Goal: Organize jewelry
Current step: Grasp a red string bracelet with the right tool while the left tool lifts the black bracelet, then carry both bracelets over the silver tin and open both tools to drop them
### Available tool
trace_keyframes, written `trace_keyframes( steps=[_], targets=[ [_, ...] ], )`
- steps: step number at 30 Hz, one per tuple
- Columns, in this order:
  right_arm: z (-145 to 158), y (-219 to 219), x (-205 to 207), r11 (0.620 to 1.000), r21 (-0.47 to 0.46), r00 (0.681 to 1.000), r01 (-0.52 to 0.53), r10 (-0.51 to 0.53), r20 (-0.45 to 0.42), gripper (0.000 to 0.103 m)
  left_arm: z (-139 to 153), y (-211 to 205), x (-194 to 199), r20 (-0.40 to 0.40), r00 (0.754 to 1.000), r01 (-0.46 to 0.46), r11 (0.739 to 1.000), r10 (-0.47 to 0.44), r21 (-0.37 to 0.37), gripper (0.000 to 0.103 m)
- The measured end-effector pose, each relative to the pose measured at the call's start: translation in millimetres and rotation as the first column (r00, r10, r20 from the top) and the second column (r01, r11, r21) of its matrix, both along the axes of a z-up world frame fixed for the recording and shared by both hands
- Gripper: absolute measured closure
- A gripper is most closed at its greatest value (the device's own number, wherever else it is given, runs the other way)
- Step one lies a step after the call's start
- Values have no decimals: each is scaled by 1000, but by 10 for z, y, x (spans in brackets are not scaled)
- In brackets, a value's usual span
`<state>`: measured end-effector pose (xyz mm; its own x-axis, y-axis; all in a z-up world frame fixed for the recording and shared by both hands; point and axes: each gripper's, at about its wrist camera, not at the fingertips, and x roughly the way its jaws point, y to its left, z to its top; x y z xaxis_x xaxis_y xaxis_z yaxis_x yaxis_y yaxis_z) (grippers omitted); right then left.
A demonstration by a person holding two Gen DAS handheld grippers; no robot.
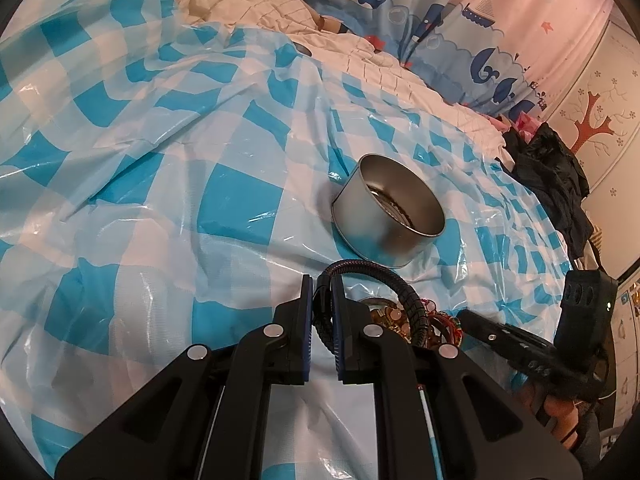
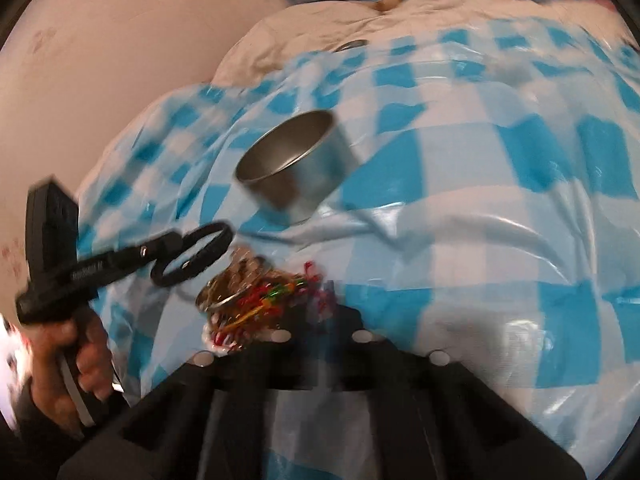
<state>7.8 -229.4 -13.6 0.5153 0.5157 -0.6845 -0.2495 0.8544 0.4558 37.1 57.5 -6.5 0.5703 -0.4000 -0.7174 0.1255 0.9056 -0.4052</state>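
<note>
One tin (image 1: 390,216), one black bracelet (image 1: 376,280) in left gripper (image 1: 321,300)

Black bracelet (image 1: 404,292) aloft, near tin (image 1: 388,220)

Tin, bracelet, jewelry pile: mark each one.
tin (image 1: 360,226), left wrist view, outer side wall.
bracelet (image 1: 404,290), left wrist view, black braided loop's upper arc.
jewelry pile (image 2: 248,300), right wrist view, colorful tangled middle.

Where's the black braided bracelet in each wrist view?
Left wrist: black braided bracelet bottom centre, pinched between the left gripper fingers.
Right wrist: left of centre, looped at the left gripper's tip.
Shared landmark: round metal tin just beyond it.
</note>
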Motion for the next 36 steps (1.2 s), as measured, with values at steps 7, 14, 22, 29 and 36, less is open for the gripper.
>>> trace_keyframes(
  steps=[7,14,22,29,36],
  targets=[
    [542,-237,-284,975,216,969,-45,-10,247,100,56,-14,-37,21,1000,0,1000,0,-7,95],
    [658,-372,-334,950,308,958,-57,-34,283,100,29,-10,-1,4,1000,-4,1000,4,10,95],
    [641,-333,-309,954,294,968,-57,-19,250,100,-218,-64,83,-107,994,23,998,-17,56,87],
    [621,-279,-320,959,277,970,-67,-3,245,100,-288,-177,124,-95,995,43,988,-29,147,59],
    [611,-264,-315,963,261,970,-65,-1,245,100,-236,-281,94,-44,997,75,965,-66,253,96]
  ],
)
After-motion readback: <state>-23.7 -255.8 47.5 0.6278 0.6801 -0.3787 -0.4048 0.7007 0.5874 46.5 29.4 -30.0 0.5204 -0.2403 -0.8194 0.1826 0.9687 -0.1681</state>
